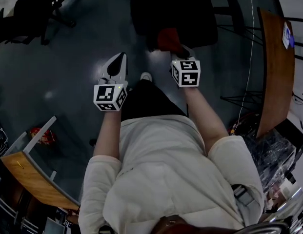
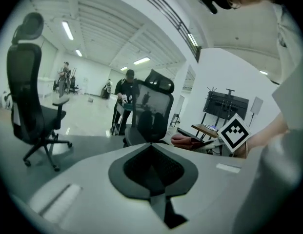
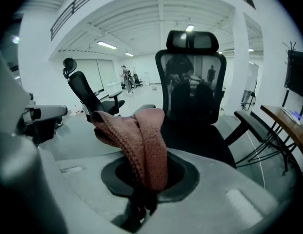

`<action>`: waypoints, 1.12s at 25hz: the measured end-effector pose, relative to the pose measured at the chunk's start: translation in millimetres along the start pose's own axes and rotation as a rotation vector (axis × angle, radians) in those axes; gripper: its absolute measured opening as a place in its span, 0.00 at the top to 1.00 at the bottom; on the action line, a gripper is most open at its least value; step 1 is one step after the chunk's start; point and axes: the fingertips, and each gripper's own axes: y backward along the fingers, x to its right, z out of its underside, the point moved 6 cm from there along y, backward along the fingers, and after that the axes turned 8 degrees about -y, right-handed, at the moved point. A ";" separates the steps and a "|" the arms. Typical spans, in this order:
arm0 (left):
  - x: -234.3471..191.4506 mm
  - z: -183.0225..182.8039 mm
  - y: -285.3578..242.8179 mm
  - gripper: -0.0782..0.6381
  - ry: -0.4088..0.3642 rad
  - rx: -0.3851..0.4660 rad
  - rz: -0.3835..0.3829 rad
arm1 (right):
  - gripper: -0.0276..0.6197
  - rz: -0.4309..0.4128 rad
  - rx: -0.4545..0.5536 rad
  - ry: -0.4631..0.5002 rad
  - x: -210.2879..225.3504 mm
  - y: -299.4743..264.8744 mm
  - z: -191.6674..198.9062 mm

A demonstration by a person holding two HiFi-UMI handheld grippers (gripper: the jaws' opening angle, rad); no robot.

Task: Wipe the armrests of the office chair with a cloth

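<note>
The right gripper clamps a reddish cloth that rises folded from between its jaws, facing the office chair. The left gripper is pressed together on nothing.

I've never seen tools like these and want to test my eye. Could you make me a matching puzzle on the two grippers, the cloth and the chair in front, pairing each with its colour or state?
Column one
1. left gripper
2. right gripper
3. cloth
4. office chair

Column two
A. black, with a mesh back and a headrest
B. jaws together, nothing between them
C. reddish-pink knit, folded over
D. jaws clamped on fabric

Pairs: 1-B, 2-D, 3-C, 4-A.
</note>
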 end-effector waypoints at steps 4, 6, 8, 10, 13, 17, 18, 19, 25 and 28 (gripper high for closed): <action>8.7 -28.4 26.2 0.87 -0.100 0.114 -0.001 | 0.88 -0.040 0.100 0.090 -11.2 30.8 -7.3; 20.8 -36.7 43.3 0.87 -0.126 0.151 -0.001 | 0.88 -0.053 0.124 0.115 -17.8 50.1 -3.8; 39.7 -36.8 65.7 0.87 -0.147 0.159 -0.007 | 0.88 -0.065 0.136 0.118 -25.1 76.5 6.5; 61.8 -32.8 84.6 0.87 -0.176 0.152 -0.016 | 0.88 -0.072 0.162 0.124 -29.4 106.0 17.0; 100.9 -21.6 108.3 0.87 -0.185 0.158 0.003 | 0.88 -0.080 0.202 0.135 -31.5 153.5 36.0; 161.0 -3.3 153.4 0.87 -0.092 0.171 0.040 | 0.89 -0.109 0.236 0.138 -33.1 219.9 74.3; 177.4 -1.4 167.2 0.87 -0.075 0.186 0.038 | 0.89 -0.116 0.253 0.137 -31.7 237.9 83.4; 193.5 -0.2 180.2 0.87 -0.072 0.203 0.030 | 0.89 -0.121 0.275 0.136 -29.0 255.6 91.1; 291.8 8.5 226.9 0.87 -0.144 0.266 -0.027 | 0.89 -0.152 0.346 0.160 16.2 347.3 134.9; 343.3 13.6 243.3 0.87 -0.156 0.304 -0.061 | 0.89 -0.152 0.351 0.176 47.7 389.7 161.5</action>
